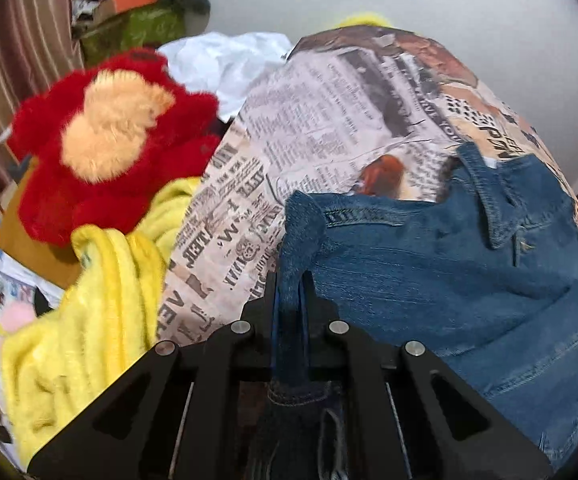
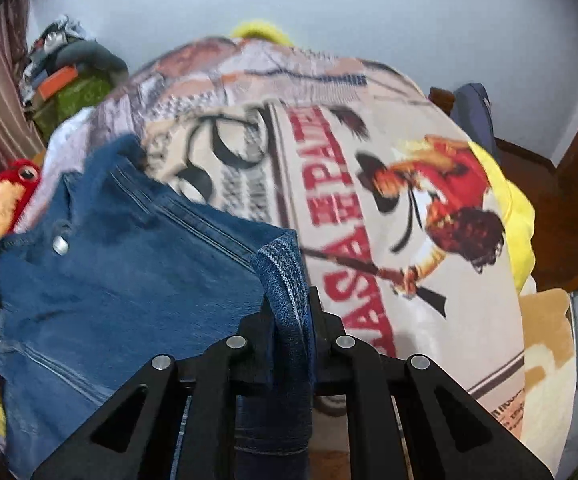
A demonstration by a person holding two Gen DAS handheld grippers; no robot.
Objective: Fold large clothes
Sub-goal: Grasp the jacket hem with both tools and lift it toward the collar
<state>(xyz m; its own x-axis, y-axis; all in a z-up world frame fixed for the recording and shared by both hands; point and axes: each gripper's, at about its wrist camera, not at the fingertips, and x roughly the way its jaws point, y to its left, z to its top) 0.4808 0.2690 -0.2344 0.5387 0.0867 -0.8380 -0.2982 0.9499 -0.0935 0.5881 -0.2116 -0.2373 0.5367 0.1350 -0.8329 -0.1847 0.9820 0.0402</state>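
Observation:
A blue denim garment (image 1: pixel 449 264) lies on a bed covered with a newspaper-print sheet (image 1: pixel 309 120). My left gripper (image 1: pixel 291 284) is shut on a folded denim edge at the garment's left side. In the right wrist view the same denim garment (image 2: pixel 121 264) spreads to the left over the printed sheet (image 2: pixel 369 184). My right gripper (image 2: pixel 291 300) is shut on a folded denim edge at the garment's right side. A metal button (image 2: pixel 60 245) shows on the denim.
A red plush toy (image 1: pixel 109 140) and a yellow fleece blanket (image 1: pixel 97 320) lie left of the bed. White cloth (image 1: pixel 229 64) sits behind. Stacked boxes and clutter (image 1: pixel 129 8) stand by a striped curtain. A wooden frame (image 2: pixel 569 200) is at the right.

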